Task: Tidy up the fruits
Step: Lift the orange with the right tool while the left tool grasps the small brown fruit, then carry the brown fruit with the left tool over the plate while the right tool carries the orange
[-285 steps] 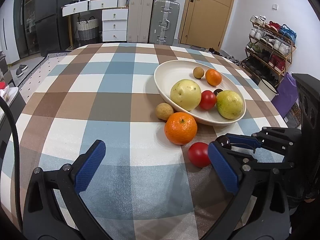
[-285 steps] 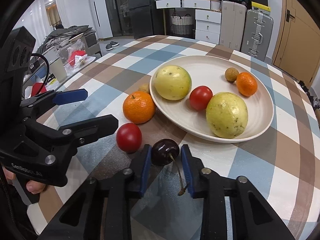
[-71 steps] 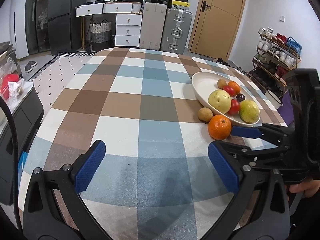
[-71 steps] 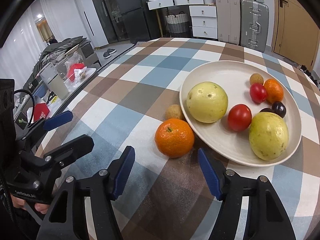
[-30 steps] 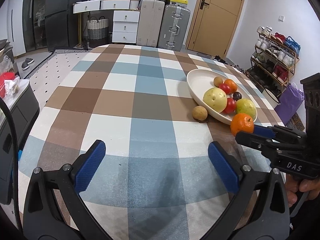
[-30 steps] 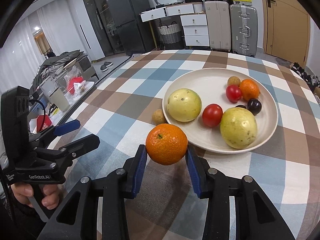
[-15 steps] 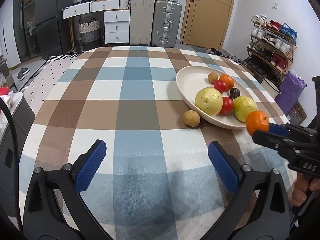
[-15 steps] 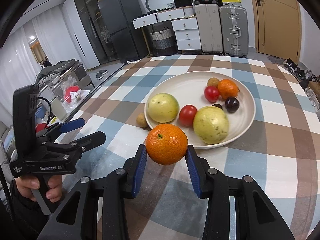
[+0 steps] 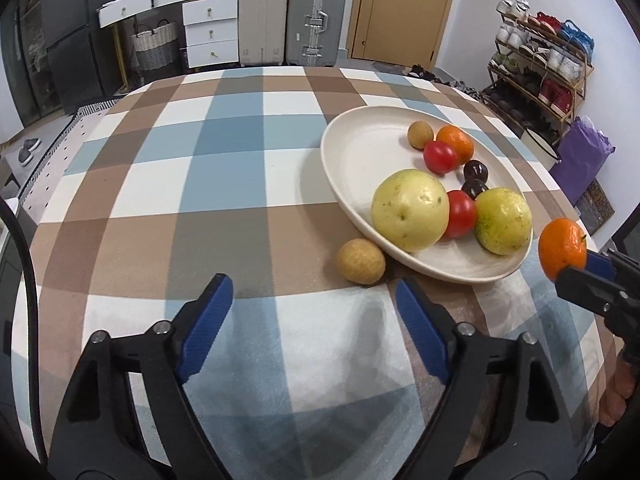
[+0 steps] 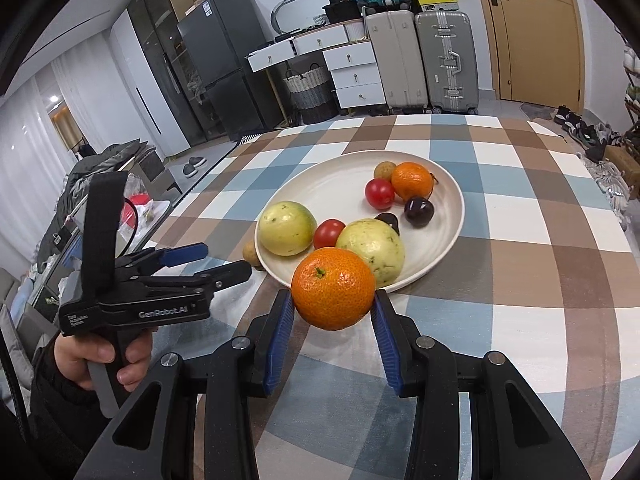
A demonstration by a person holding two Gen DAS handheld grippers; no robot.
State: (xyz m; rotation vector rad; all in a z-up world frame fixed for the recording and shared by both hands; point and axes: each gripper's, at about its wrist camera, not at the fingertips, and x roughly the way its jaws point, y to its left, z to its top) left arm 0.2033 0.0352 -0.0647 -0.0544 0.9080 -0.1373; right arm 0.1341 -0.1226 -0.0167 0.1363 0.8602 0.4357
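My right gripper (image 10: 333, 309) is shut on an orange (image 10: 333, 288) and holds it in the air just before the near rim of the white plate (image 10: 446, 240); the orange also shows in the left wrist view (image 9: 562, 253). The plate (image 9: 360, 152) holds two yellow-green fruits, two red tomatoes, a small orange, two dark cherries and a small brown fruit. A brown longan-like fruit (image 9: 360, 261) lies on the cloth against the plate's near edge. My left gripper (image 9: 314, 312) is open and empty, just short of that fruit.
The table has a blue, brown and white checked cloth (image 9: 224, 184). Suitcases (image 9: 316, 16) and drawers stand behind it, a shoe rack (image 9: 536, 64) at the right. The table's edge lies close under both grippers.
My right gripper has lifted the orange higher and stays at the plate's near rim. My left gripper has moved forward and right, closer to the brown fruit on the cloth.
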